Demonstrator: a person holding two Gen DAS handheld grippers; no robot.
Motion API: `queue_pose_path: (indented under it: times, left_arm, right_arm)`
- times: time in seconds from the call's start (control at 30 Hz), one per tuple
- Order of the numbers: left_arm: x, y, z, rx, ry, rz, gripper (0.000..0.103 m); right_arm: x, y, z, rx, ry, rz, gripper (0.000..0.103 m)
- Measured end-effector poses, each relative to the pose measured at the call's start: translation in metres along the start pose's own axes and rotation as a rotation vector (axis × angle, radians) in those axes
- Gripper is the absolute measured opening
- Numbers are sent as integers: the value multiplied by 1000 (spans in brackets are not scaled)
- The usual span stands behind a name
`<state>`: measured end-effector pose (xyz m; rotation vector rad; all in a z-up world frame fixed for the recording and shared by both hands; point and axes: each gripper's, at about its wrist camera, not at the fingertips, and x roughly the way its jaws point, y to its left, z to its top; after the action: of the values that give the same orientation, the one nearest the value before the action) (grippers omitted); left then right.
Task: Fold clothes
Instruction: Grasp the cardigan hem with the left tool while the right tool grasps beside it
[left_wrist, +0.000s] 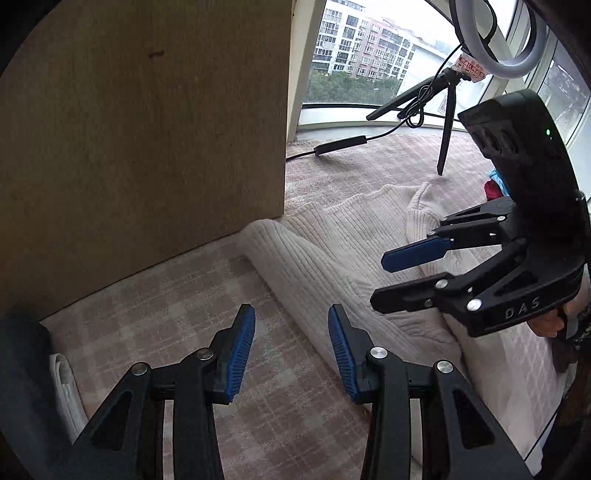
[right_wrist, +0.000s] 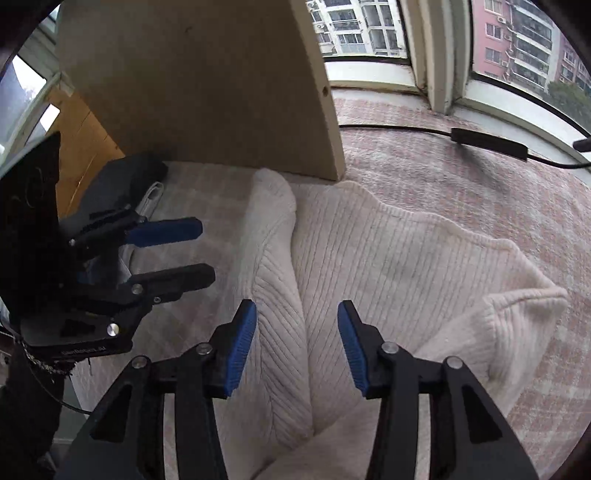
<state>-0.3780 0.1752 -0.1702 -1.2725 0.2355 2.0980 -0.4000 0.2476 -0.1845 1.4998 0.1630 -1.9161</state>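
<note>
A cream ribbed sweater (right_wrist: 388, 258) lies partly folded on a pink checked blanket (right_wrist: 480, 192) beside a tall brown board (right_wrist: 207, 85), below a bay window (right_wrist: 517, 40); the left gripper (left_wrist: 291, 350) and right gripper (right_wrist: 297, 343) both hover spread, holding nothing

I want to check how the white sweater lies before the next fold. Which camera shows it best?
The right wrist view: the white sweater fills the middle, ribbing, creases and turned-over edges plain, with the open right gripper above it. The left wrist view shows only part of the sweater, off to the right, partly hidden by the right gripper.
</note>
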Motion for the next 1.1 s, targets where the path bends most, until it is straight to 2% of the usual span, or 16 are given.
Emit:
queue_pose_path:
  times: [0.03, 0.07, 0.1, 0.13, 0.23, 0.43, 0.5, 0.63, 0.73, 0.83, 0.9, 0.97, 1.03, 1.1]
  left_arm:
    - [-1, 1, 0, 5, -3, -8, 39]
    - [-1, 2, 1, 11, -8, -14, 39]
    - [0, 2, 3, 13, -10, -21, 39]
    - [2, 3, 6, 12, -12, -29, 39]
    - [7, 2, 15, 12, -17, -52, 38]
    - [25, -20, 28, 86, -6, -63, 38]
    - [35, -24, 32, 95, 1, -56, 38]
    - [63, -31, 35, 128, 74, 37, 41]
    - [53, -37, 35, 153, 51, 88, 38]
    - [29, -41, 36, 152, -20, 45, 37]
    - [28, -45, 37, 156, -21, 18, 39]
    - [41, -50, 37, 172, 9, 45, 39]
    - [58, -53, 36, 175, 42, 67, 40]
    - [63, -53, 36, 169, 20, 68, 47]
  right_arm:
    - [5, 5, 0, -26, 2, -5, 45]
    - [5, 6, -1, -35, -11, -6, 38]
    - [2, 6, -1, -26, -18, 10, 29]
    - [0, 4, -1, -9, -20, 33, 10]
    - [-16, 1, -1, 18, -53, 68, 5]
    - [-30, -25, -21, 121, -99, 22, 4]
    - [-16, -34, -23, 135, -65, 68, 5]
    - [-16, -52, -22, 204, -65, 124, 11]
    - [-54, -75, -30, 238, -177, 89, 11]
    - [-83, -107, -46, 293, -244, 38, 11]
    - [-84, -130, -53, 341, -231, 13, 11]
    - [-76, -139, -55, 365, -214, 29, 11]
    - [-62, -140, -54, 352, -189, 36, 11]
    - [-52, -136, -49, 320, -185, 11, 11]
